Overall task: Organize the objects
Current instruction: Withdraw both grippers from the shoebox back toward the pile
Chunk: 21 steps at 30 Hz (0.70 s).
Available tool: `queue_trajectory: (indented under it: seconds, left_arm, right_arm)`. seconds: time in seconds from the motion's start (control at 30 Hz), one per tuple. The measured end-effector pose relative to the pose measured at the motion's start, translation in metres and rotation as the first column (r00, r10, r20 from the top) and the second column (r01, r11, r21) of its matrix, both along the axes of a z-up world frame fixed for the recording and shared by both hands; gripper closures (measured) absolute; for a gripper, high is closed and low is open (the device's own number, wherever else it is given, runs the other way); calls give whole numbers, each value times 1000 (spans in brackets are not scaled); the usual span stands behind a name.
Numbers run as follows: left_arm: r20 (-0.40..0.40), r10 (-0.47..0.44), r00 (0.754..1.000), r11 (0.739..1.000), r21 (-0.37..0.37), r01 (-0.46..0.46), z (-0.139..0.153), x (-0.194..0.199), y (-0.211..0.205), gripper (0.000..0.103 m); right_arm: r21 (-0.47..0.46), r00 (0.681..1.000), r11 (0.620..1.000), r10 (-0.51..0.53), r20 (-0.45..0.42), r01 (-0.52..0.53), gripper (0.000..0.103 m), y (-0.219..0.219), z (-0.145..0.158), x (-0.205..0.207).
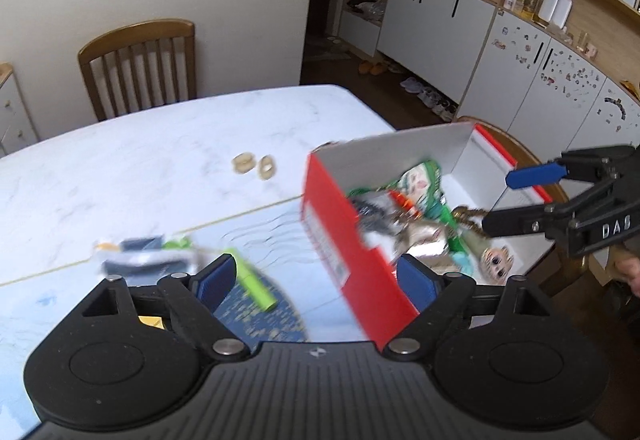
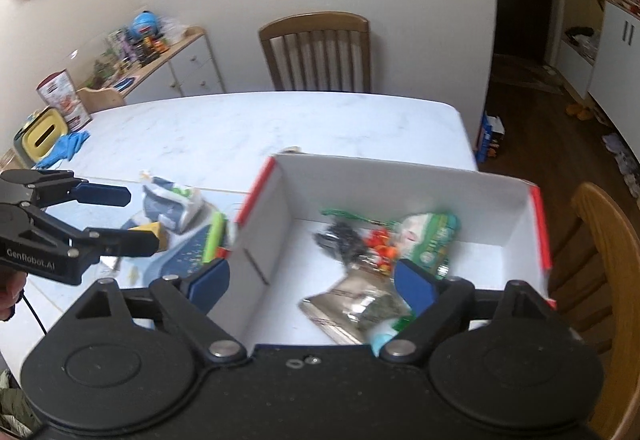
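Note:
A red cardboard box (image 1: 340,240) with a white inside stands on the table's right end; it also shows in the right wrist view (image 2: 400,180). In it lie a green packet (image 2: 432,236), a silver pouch (image 2: 356,308), a dark bundle and a small doll (image 1: 496,260). My left gripper (image 1: 316,280) is open, above the box's left wall. My right gripper (image 2: 312,280) is open and empty over the box. On the blue mat left of the box lie a green tube (image 1: 252,280), a blue-white packet (image 2: 172,204) and a yellow item (image 2: 150,230).
Two small rings (image 1: 256,165) lie on the white marble table (image 1: 160,160). Wooden chairs stand at the far side (image 2: 316,52) and at the right (image 2: 600,260). A yellow box and a blue glove (image 2: 66,146) sit at the far left corner.

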State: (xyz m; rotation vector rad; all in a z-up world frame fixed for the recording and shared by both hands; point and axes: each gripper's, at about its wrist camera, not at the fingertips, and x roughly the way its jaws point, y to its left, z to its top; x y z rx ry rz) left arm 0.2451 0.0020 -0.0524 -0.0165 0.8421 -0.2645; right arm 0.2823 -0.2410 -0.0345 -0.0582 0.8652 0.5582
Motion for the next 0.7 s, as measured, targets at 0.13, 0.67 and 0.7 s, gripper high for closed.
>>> queue_trajectory:
  seconds: [0.13,0.67,0.7]
  left_arm:
    - [-13,14,1000,1000,-20,-14,-5,-17,30,12]
    - [-55,187,981,981,-49,-190,-52,-51,152,0]
    - [-60,196,979,979,-46,-199,-56,-51,157,0]
  right_arm:
    - [-14,999,999,36,4,-36,14,27,2,-5]
    - [-68,990,987,144,-15,-144,14,156,-9,-2]
    - [-74,989,987,144,-17,-145,14,163,-13,-1]
